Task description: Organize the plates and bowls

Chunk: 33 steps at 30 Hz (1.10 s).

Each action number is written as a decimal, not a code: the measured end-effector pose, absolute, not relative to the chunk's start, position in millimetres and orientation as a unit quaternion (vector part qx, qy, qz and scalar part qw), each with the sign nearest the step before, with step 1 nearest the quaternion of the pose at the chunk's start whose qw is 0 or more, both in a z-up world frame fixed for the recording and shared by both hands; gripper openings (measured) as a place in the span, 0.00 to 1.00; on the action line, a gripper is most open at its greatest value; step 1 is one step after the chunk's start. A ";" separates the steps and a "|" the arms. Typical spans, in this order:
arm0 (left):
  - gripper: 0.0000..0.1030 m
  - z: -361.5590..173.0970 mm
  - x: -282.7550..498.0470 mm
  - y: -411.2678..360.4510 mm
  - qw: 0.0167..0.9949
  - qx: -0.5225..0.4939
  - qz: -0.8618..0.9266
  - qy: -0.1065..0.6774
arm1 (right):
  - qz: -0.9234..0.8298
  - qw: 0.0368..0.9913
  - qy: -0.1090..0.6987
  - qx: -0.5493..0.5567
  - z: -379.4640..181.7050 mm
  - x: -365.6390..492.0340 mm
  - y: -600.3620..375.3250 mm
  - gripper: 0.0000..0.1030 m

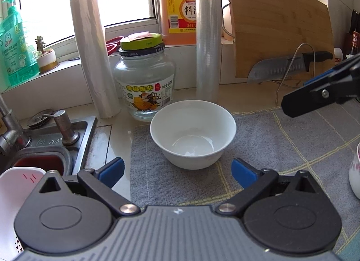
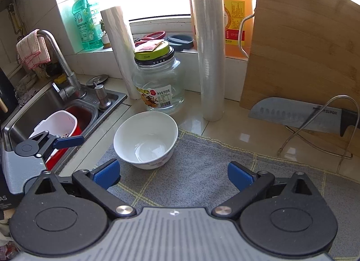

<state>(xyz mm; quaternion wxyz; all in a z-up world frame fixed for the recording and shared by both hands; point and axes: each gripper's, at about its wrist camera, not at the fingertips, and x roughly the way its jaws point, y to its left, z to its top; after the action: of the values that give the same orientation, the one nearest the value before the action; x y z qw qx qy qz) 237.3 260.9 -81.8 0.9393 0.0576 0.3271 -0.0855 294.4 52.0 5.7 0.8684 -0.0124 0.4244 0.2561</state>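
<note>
White bowl (image 1: 193, 133) sits upright, mouth up, empty, on the grey checked cloth (image 1: 281, 148) at its back-left corner, on the desk (image 1: 243, 94). Round, so no long axis to speak of; faint floral print low on its outer wall in the right wrist view (image 2: 145, 139).

Left tongs (image 1: 177, 169): wide open, nothing held, blue pads (image 1: 112, 168) either side of the bowl's near wall, not touching it. Held level-ish, pointing straight at the bowl, w/ the sink (image 1: 56, 148) to their left.

Right tongs (image 2: 173, 174): also wide open, empty, aimed fwd over the cloth; bowl lies ahead & left of centre, just beyond the left pad (image 2: 108, 172). Each tool shows in the other's view: right one at the far right edge (image 1: 319, 91), left one over the sink edge (image 2: 42, 144).

Behind the bowl: glass jar (image 1: 145, 83) w/ green lid, near but apart. Two cling-film rolls (image 1: 94, 56) stand upright either side of the jar. Cutting board (image 1: 279, 33) leans upright at back right, knife (image 1: 288, 67) on a wire rack in front of it. 2nd bowl (image 1: 355, 171), floral, only partly seen at the right edge, on the cloth.
</note>
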 end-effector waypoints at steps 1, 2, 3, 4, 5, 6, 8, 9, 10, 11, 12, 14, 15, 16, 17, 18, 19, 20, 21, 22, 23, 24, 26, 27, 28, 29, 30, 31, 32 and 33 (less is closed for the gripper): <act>0.98 -84.6 240.7 259.6 0.938 0.060 -0.087 0.329 | 0.255 0.867 0.428 -0.013 4.1 298.9 54.5 1.00; 0.98 -88.2 244.5 258.0 0.938 0.063 -0.088 0.330 | 0.256 0.865 0.431 -0.015 2.6 303.4 56.9 1.00; 0.98 -91.1 247.8 256.6 0.937 0.066 -0.089 0.331 | 0.259 0.863 0.434 -0.016 1.0 307.4 59.2 1.00; 0.98 -93.4 250.7 255.1 0.936 0.069 -0.089 0.333 | 0.262 0.861 0.436 -0.017 -0.8 311.1 61.8 1.00; 0.98 -95.3 253.1 253.7 0.936 0.071 -0.088 0.333 | 0.264 0.859 0.439 -0.020 -3.2 315.2 65.2 1.00; 0.98 -97.4 255.7 252.7 0.936 0.072 -0.089 0.334 | 0.269 0.856 0.441 -0.023 -5.1 319.0 68.2 1.00; 0.98 -101.2 260.9 250.2 0.935 0.073 -0.088 0.337 | 0.274 0.852 0.445 -0.029 -9.8 326.5 74.7 1.00; 0.98 -102.6 262.7 249.1 0.934 0.074 -0.089 0.337 | 0.278 0.850 0.447 -0.031 -11.9 329.8 77.4 1.00; 0.98 -103.8 264.0 248.0 0.935 0.075 -0.089 0.336 | 0.281 0.848 0.448 -0.032 -13.7 332.9 79.7 1.00; 0.98 -105.0 265.9 247.1 0.935 0.076 -0.087 0.335 | 0.285 0.846 0.449 -0.033 -15.7 336.0 82.2 1.00; 0.98 -105.8 267.9 246.8 0.936 0.078 -0.085 0.334 | 0.287 0.844 0.451 -0.033 -17.7 339.2 84.2 1.00; 0.98 -106.7 270.9 245.5 0.937 0.081 -0.081 0.331 | 0.295 0.839 0.455 -0.034 -21.4 345.4 88.1 1.00; 0.98 -106.7 271.8 245.3 0.937 0.080 -0.083 0.330 | 0.299 0.837 0.457 -0.034 -22.7 347.9 89.7 1.00; 0.98 -106.5 273.0 244.9 0.937 0.080 -0.087 0.329 | 0.304 0.835 0.458 -0.035 -24.2 350.8 91.3 1.00; 0.98 -106.6 273.9 244.4 0.937 0.081 -0.088 0.328 | 0.307 0.833 0.459 -0.035 -25.6 353.4 93.2 1.00; 0.98 -106.9 274.7 243.7 0.937 0.083 -0.090 0.327 | 0.310 0.831 0.461 -0.036 -27.2 356.2 95.1 1.00; 0.97 -107.7 275.6 242.6 0.936 0.086 -0.092 0.327 | 0.314 0.829 0.462 -0.037 -28.7 358.4 97.0 1.00; 0.97 -108.3 276.3 242.0 0.936 0.087 -0.092 0.327 | 0.316 0.827 0.464 -0.038 -30.3 360.5 98.8 0.99; 0.97 -109.1 277.2 241.7 0.936 0.087 -0.094 0.327 | 0.319 0.825 0.465 -0.039 -32.1 362.7 100.9 0.99; 0.97 -109.3 277.6 241.5 0.936 0.088 -0.095 0.327 | 0.321 0.823 0.467 -0.039 -33.8 364.6 102.5 0.99; 0.97 -109.4 277.4 241.2 0.936 0.088 -0.097 0.325 | 0.323 0.822 0.468 -0.040 -35.2 366.3 104.2 0.99; 0.97 -109.7 277.4 241.1 0.937 0.089 -0.099 0.325 | 0.326 0.820 0.469 -0.041 -36.6 367.9 106.0 0.98; 0.96 -109.2 278.0 241.1 0.936 0.091 -0.103 0.323 | 0.331 0.817 0.470 -0.044 -39.0 371.4 109.1 0.97; 0.95 -108.9 277.9 240.7 0.936 0.093 -0.107 0.321 | 0.333 0.816 0.470 -0.045 -40.0 373.2 110.5 0.97; 0.95 -108.8 277.9 240.2 0.936 0.096 -0.110 0.320 | 0.335 0.814 0.471 -0.045 -41.1 375.1 111.4 0.96; 0.94 -108.7 278.0 239.8 0.936 0.097 -0.113 0.319 | 0.337 0.813 0.473 -0.045 -42.8 377.4 112.9 0.94; 0.92 -108.4 278.7 239.6 0.936 0.097 -0.117 0.318 | 0.339 0.811 0.475 -0.045 -44.3 379.6 114.5 0.90; 0.92 -108.2 278.8 239.5 0.936 0.096 -0.120 0.317 | 0.341 0.809 0.477 -0.046 -45.9 381.6 116.2 0.89; 0.92 -108.1 279.4 239.2 0.936 0.097 -0.122 0.316 | 0.342 0.807 0.478 -0.046 -47.2 383.0 117.5 0.87; 0.92 -108.1 279.7 238.9 0.936 0.098 -0.123 0.315 | 0.344 0.807 0.478 -0.048 -48.2 384.3 119.0 0.85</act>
<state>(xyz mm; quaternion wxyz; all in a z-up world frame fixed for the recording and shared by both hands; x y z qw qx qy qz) 279.8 238.9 -108.1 0.9360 0.0981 0.3149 -0.1233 384.3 119.0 -48.2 0.8067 -0.0476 0.4784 0.3438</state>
